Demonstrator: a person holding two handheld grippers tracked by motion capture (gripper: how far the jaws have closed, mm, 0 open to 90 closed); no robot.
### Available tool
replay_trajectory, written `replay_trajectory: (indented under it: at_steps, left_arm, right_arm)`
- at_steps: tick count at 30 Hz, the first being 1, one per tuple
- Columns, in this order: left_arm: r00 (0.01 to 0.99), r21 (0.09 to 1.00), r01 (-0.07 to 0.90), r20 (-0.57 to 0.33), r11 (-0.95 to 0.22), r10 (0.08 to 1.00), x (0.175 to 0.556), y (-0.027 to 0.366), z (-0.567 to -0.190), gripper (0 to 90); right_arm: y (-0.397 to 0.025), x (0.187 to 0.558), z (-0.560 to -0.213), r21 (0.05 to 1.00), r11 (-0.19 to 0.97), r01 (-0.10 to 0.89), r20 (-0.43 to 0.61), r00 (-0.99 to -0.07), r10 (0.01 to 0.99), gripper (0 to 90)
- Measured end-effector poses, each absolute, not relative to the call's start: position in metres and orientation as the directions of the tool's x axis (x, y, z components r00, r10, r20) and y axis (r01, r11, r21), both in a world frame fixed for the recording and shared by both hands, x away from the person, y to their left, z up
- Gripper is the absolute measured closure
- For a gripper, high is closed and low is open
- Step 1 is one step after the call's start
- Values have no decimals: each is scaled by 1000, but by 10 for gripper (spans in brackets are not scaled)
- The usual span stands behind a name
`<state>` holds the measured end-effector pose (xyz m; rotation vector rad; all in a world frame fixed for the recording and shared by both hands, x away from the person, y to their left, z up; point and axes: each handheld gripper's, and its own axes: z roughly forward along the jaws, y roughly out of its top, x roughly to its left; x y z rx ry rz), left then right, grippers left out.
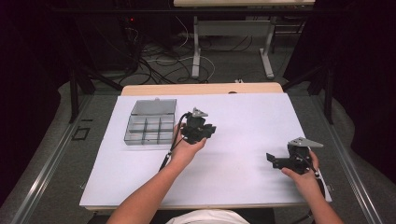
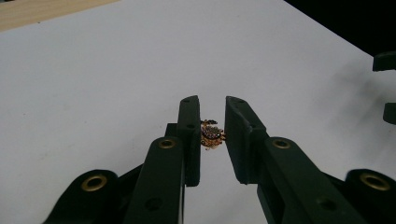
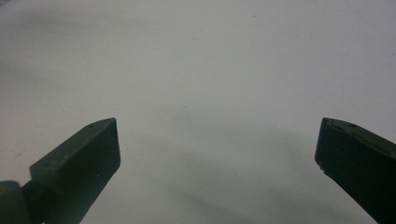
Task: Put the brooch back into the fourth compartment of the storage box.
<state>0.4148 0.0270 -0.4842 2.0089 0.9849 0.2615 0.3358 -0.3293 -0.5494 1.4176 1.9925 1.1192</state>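
Between the two black jaws of my left gripper, close under its camera, sits a small gold-coloured trinket with dark speckled stones; I cannot tell exactly what it is. Its right edge seems to touch the right jaw, while a thin gap shows on the left side, so the jaws stand narrowed around it and I cannot tell whether they truly pinch it. It lies low over the white sheet that covers the table. From the high view, that left gripper is held near the middle of the sheet, just right of a clear compartment box with its lid folded back behind it; the box's cells look bare, though they are too small for me to be sure. My right gripper is well apart, toward the right edge of the sheet, with its grey plate on top. In the right gripper view its jaws are spread wide, one at each lower corner, with bare white sheet between them. Both forearms come in from the bottom of the high view.
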Motion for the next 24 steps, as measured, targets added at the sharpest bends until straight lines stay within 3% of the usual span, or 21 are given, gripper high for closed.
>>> replay_trajectory:
  at_steps: [24]
  left_arm:
    - [597,771,589,-211,-244,774,415,91,-463,766]
  right_arm:
    - [-330,335,-549,811,145,567,95,-372,923,0]
